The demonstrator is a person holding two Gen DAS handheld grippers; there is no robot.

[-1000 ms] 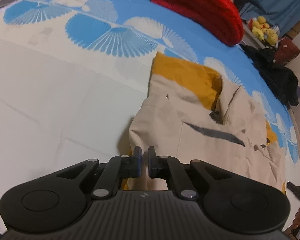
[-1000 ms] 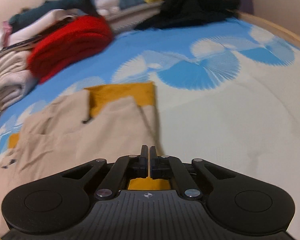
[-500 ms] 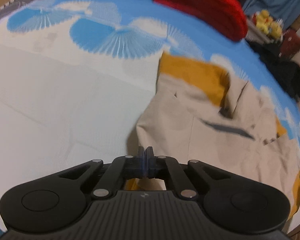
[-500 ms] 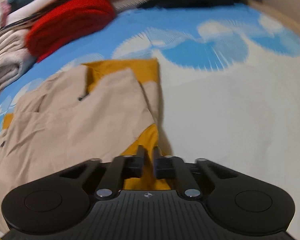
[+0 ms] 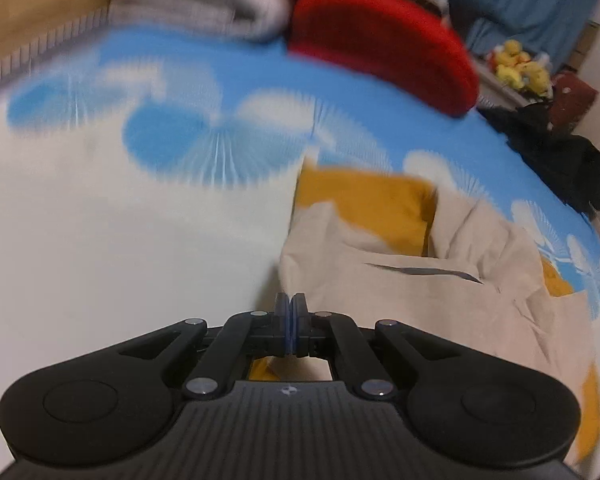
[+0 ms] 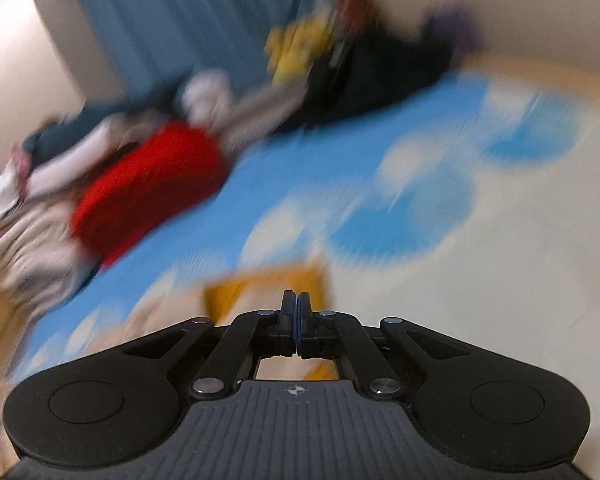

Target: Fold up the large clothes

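Beige jacket (image 5: 432, 292) w/ mustard-yellow lining is lying rumpled on the blue-and-white fan-print bedsheet (image 5: 140, 208), soft creases running across its matte cloth. Left gripper (image 5: 291, 322) is hanging over its near edge, right gripper (image 6: 296, 320) over a blurred corner; both jaw pairs are pressed together, but can't tell if cloth is pinched between. A rounded red knit bundle (image 5: 384, 40) is sitting behind.
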